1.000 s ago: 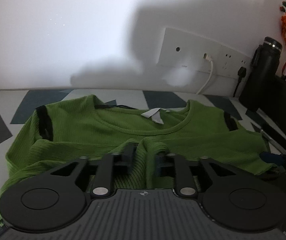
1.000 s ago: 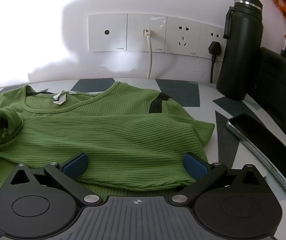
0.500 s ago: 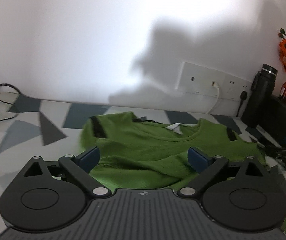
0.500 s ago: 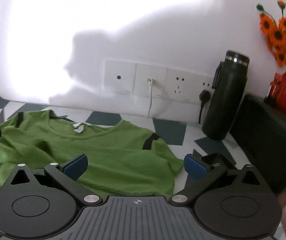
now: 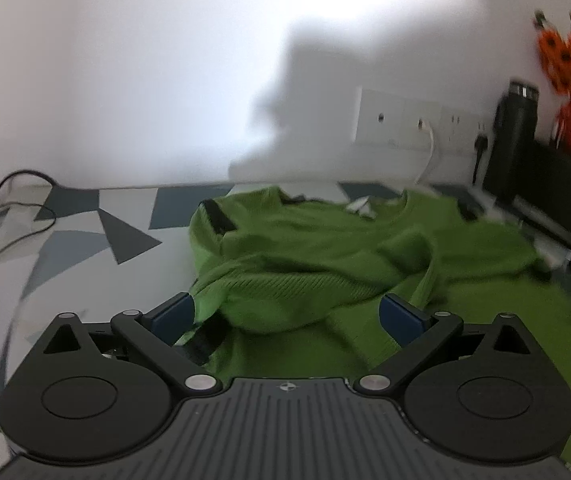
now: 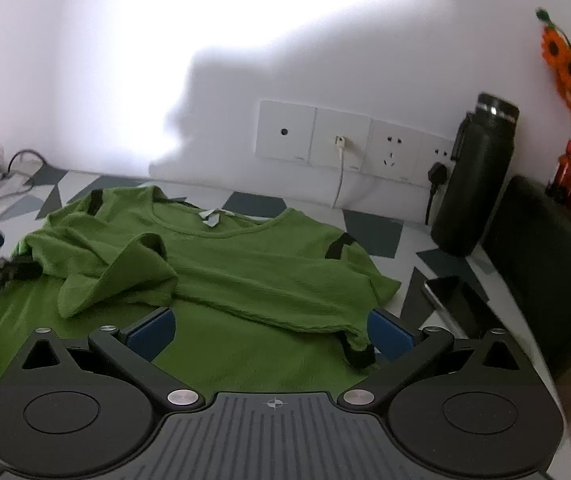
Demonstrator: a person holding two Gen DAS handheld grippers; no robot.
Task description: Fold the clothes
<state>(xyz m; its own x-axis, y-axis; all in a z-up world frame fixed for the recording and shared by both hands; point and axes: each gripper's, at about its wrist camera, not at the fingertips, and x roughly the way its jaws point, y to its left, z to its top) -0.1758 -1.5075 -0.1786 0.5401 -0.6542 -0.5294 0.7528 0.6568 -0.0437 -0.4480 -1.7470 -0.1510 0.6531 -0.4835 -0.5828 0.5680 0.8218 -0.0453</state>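
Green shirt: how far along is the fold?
Done: both sleeves of the green shirt lie folded in over the chest, the left-side one bunched. In hand: nothing; left gripper and right gripper are open above the cloth. Left: smooth the bunched sleeve and fold the spread lower half up.

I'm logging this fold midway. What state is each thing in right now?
left gripper: open, holding nothing
right gripper: open, holding nothing
green shirt: lying on the table, sleeves folded across the chest, bunched at one side
black bottle: upright, lid on
phone: lying flat, screen dark
white cable: plugged into the wall socket
black plug: plugged in
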